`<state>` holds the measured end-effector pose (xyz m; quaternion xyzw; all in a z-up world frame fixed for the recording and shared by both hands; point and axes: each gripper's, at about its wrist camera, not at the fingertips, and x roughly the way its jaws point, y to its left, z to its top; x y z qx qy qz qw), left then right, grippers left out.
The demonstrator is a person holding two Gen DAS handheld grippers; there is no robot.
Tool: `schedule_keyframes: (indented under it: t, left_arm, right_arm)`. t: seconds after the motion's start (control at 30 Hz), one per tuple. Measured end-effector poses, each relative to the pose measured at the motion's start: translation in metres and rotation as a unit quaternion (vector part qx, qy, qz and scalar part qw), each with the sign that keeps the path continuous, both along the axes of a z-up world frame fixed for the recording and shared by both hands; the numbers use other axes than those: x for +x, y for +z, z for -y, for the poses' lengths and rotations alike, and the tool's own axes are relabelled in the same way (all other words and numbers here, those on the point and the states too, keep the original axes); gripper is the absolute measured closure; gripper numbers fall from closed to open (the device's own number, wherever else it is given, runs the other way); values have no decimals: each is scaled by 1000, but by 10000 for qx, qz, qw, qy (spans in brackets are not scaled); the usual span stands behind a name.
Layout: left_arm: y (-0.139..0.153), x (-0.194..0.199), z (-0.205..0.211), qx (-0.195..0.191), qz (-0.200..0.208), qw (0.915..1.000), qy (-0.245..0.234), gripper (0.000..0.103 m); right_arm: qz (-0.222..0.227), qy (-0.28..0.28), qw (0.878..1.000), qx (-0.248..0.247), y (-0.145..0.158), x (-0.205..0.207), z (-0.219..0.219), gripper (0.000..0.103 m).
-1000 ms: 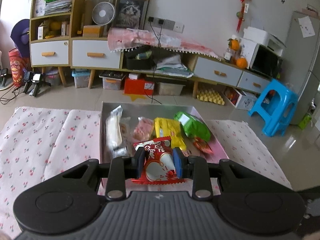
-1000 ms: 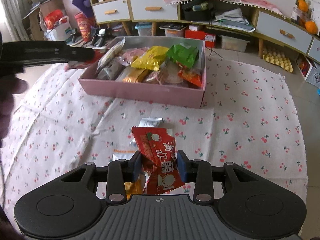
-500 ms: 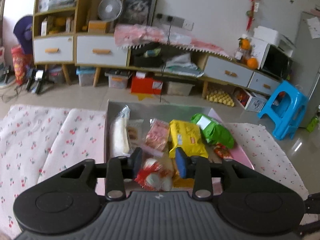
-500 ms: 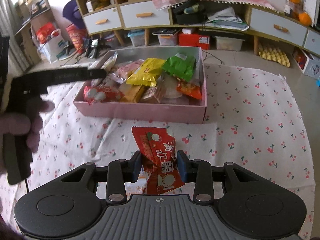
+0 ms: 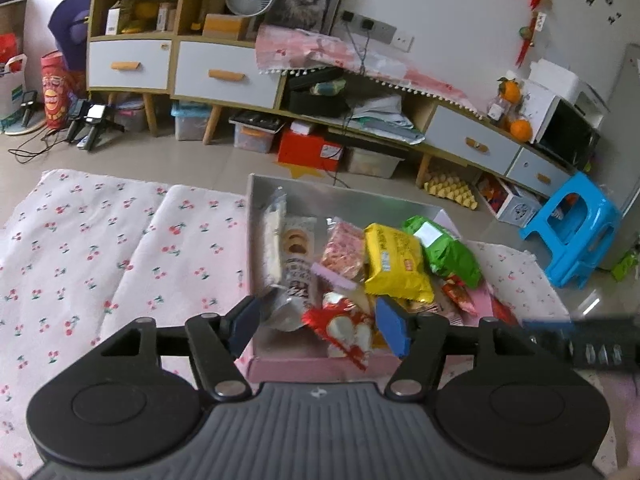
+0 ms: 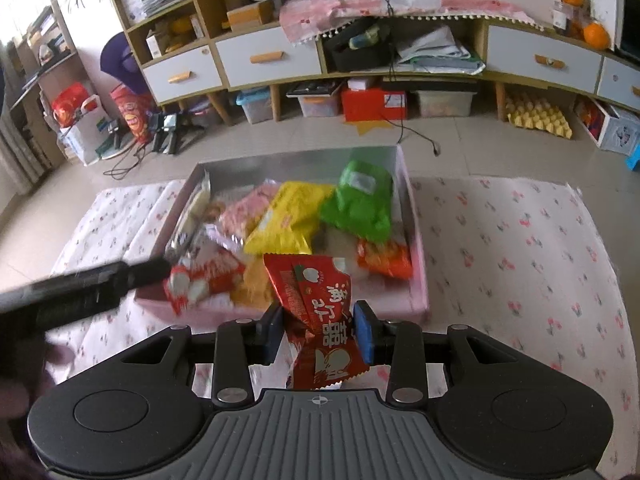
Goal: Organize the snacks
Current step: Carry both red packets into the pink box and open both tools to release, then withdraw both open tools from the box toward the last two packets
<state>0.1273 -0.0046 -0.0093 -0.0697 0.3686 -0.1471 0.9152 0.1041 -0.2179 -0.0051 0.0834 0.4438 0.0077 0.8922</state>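
Since a second ago the left gripper (image 5: 318, 326) has let go of its red-and-white crinkled snack packet (image 5: 345, 330), its jaws having just been opening; they now stand apart with the packet lying between them, untouched by the blue pads, in the near corner of the pink cardboard box (image 5: 320, 368) among a yellow snack bag (image 5: 394, 258) and a green snack bag (image 5: 446, 250). Meanwhile the right gripper (image 6: 319, 332) has travelled to the box's near wall (image 6: 404, 306), its narrow jaws pinching a red foil packet with white characters (image 6: 320, 320) above the cherry-print cloth (image 6: 520, 248).
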Motion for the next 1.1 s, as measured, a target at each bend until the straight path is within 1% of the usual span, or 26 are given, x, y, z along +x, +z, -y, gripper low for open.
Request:
schedule_keyframes:
  t: [0.07,0.1,0.2,0.3,0.37,0.47,0.57,0.67,0.8,0.87,0.9,0.97,1.0,1.03,1.1]
  left_arm:
    - [0,0,-5,31,-53,9999,109,42]
    - [0,1,-8,-15,-102,9998,151,42]
    - [0,3,-17,-129,-261,9993,254,42]
    - [-1,3,-21,-64,-308,9990,314,42]
    - [-2,4,-22,32,-326,9987,385,42]
    - [-5,6,-29,-57,-453,9976,513,42]
    - [-8,8,-35,-158,-583,9962,630,42]
    - [-7,7,-36,-162,-599,9960,650,42]
    - [-5,8,-38,-249,-619,9955,678,42]
    - [-5,6,-39,-236,-620,9955,683,40]
    - [-5,6,-39,-201,-609,9957,664,39]
    - [-5,6,-38,-90,-586,9963,628,37]
    - [-4,6,-38,-52,-579,9964,619,37]
    - [-4,6,-38,-31,-581,9964,619,34]
    - [-4,6,-38,-25,-602,9963,614,33]
  right_arm:
    - [44,53,9999,-115,2,17,-8,68]
    - [71,79,9999,-115,3,24,-10,68]
    - [194,135,9997,-15,7,49,-20,68]
    - [308,166,9993,117,8,70,-31,68]
    - [331,172,9992,157,6,84,-40,68]
    - [278,180,9994,91,-1,101,-51,68]
    - [239,109,9996,71,-8,113,-59,68]
    - [220,-1,9996,156,-13,121,-62,68]
    - [254,-141,9992,261,-17,124,-65,65]
    - [301,-166,9990,298,-16,122,-64,64]
    - [283,-157,9990,322,-16,122,-65,63]
    - [220,-87,9992,333,-14,121,-66,45]
    - [226,-57,9993,300,-12,119,-67,43]
    - [273,-32,9994,229,-9,116,-67,43]
    - [312,-28,9994,146,-3,111,-66,42]
